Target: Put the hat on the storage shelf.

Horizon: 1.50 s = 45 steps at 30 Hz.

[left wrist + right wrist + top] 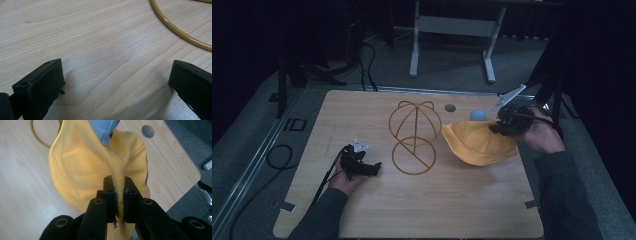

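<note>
A yellow cap [477,142] with a blue part [478,115] hangs tilted over the right side of the wooden table [437,210]. My right gripper [498,127] is shut on the cap's edge. In the right gripper view the jaws [119,192] pinch a fold of the yellow fabric [82,167], with the blue part [103,128] above. A golden wire hat stand [414,135] is at the table's middle, just left of the cap. My left gripper [374,169] rests low on the table's left side, open, with bare wood between its jaws [117,85]. The stand's base ring [175,28] lies just ahead of it.
A round hole [450,107] is set in the table near its far edge, beside the cap. Behind the table stands a white desk frame [452,30]. Black cables [277,155] lie on the grey floor at the left.
</note>
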Available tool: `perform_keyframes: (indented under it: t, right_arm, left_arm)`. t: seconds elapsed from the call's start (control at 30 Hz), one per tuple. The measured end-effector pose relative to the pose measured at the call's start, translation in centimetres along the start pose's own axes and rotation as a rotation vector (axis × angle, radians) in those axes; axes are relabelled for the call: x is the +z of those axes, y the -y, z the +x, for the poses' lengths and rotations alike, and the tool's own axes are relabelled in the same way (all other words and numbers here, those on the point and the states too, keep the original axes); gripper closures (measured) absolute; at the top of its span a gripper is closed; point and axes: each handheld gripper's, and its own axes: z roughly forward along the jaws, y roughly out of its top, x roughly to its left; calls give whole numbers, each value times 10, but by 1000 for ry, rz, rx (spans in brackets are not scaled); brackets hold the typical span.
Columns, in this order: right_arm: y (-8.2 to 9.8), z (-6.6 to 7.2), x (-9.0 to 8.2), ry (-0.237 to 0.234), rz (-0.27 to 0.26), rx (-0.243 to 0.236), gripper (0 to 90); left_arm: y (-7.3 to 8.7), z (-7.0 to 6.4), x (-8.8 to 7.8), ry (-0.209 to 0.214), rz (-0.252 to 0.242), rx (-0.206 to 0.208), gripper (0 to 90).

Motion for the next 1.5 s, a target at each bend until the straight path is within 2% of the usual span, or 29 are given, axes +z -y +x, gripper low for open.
perform_keyframes:
  t: [0.2,0.63,0.87,1.03,1.5]
  right_arm:
    - [-1,2,-7,30,-19,5,836]
    - [-3,-2,-27,52,-72,25,837]
    - [-4,-3,-34,51,-93,34,837]
    - [-7,-1,-34,52,-88,27,837]
    - [-16,2,-49,45,-148,22,837]
  left_arm:
    - [0,0,0,0,0,0,1]
    - [0,0,0,0,0,0,1]
    - [0,0,0,0,0,0,1]
    - [0,0,0,0,0,0,1]
    - [0,0,0,-1,0,3,1]
